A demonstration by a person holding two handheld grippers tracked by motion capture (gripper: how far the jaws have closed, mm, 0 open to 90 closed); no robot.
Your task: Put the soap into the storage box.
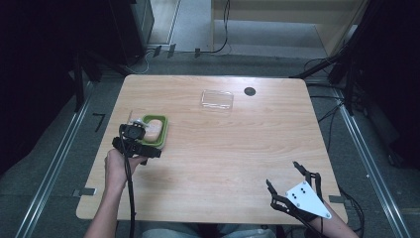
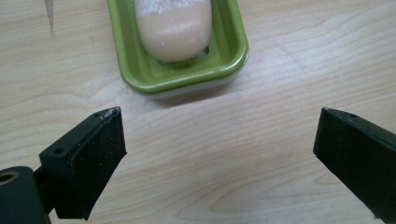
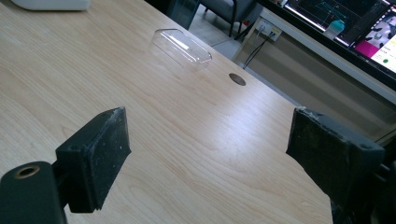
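Fingers point(image 2: 93, 154) of left gripper point(image 2: 219, 140) hanging spread wide, empty, just short of soap dish point(image 2: 135, 70) (long axis pointing away); right gripper point(image 1: 293, 184), also splayed, sitting well apart.

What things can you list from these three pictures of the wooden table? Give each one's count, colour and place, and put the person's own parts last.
Rectangular plastic soap dish: one, green, left part of the table, just ahead of the left gripper.
Oval bar of soap: one, pale peach, lying in the soap dish.
Clear rectangular plastic lid: one, transparent, far middle of the table, apart from the dish.
Round cable hole: one, dark, far side, right of the lid.
Wooden table: one, light wood.
Left gripper: one, black, jaws open, short of the dish.
Right gripper: one, black with grey plate, jaws open, near right corner.
Left hand: one, holding the left gripper.
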